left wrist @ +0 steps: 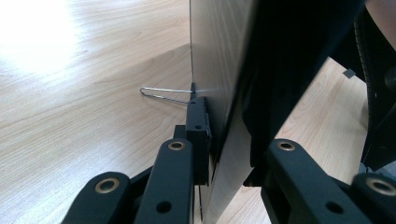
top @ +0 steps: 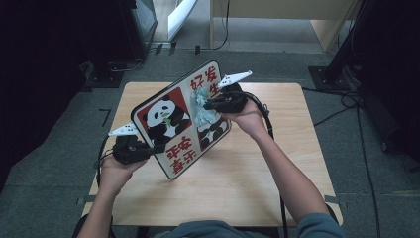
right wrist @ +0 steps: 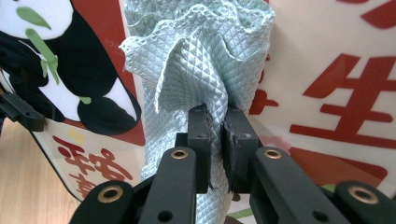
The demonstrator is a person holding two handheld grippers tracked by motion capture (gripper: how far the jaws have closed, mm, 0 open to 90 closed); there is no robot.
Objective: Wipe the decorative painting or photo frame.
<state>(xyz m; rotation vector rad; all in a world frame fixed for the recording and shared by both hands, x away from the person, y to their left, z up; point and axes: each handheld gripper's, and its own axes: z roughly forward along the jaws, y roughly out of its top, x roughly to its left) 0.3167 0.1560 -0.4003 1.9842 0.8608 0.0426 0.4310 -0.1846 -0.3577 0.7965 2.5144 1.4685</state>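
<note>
Blue cloth (right wrist: pixel 205 60) pinched, panda board (top: pixel 173 124) clamped

Rounded rectangular panda-print board with red characters (top: pixel 181 119): held tilted on edge above the wooden table. Crumpled pale-green quilted cloth (right wrist: pixel 205 60): pressed against the board's printed face.

A lab or recording room: a lone wooden table (top: pixel 297 163) on grey carpet (top: pixel 44 163) (cables (top: pixel 341 106) trailing across it), dark equipment stands (top: pixel 329 74) around.
</note>
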